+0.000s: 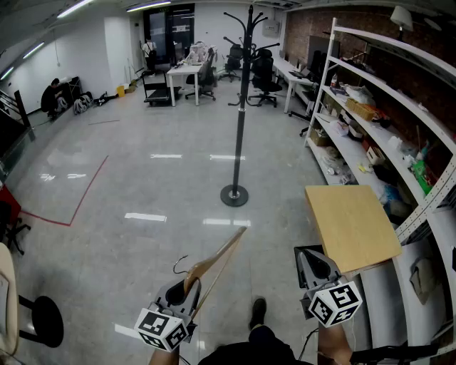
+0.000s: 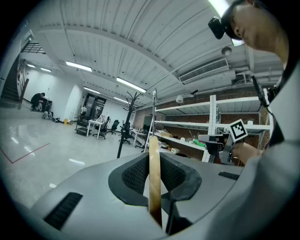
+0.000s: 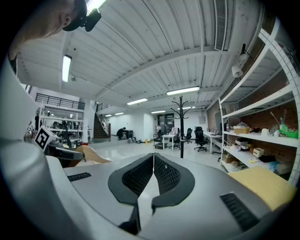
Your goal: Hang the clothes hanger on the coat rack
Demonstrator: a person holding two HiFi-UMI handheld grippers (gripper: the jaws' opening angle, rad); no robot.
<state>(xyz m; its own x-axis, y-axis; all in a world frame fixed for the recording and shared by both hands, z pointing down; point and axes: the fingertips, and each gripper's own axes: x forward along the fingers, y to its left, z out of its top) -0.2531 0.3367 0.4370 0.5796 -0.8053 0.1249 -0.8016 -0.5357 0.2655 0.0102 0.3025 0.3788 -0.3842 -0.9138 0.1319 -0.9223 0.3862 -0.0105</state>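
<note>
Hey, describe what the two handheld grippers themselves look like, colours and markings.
The left gripper and the right gripper look alike: smooth grey rounded shells, with black textured pads lining the jaws and short black slots set into the casing. Each carries a white cube printed with black square markers at its rear.

This is a large open-plan office that also serves as a lab or workshop. A wide polished grey floor (image 1: 142, 164) marked with a red tape line (image 1: 87, 192) runs to the far desks (image 1: 184, 70) and black office chairs (image 1: 263, 71). A coat rack (image 1: 241, 107) stands mid-floor. On the right, white metal shelves (image 1: 320, 82) crowded with boxes and parts line a brick wall (image 1: 303, 28). Strip lights (image 1: 148, 6) run overhead, and a person (image 1: 51, 96) sits at the far left.
</note>
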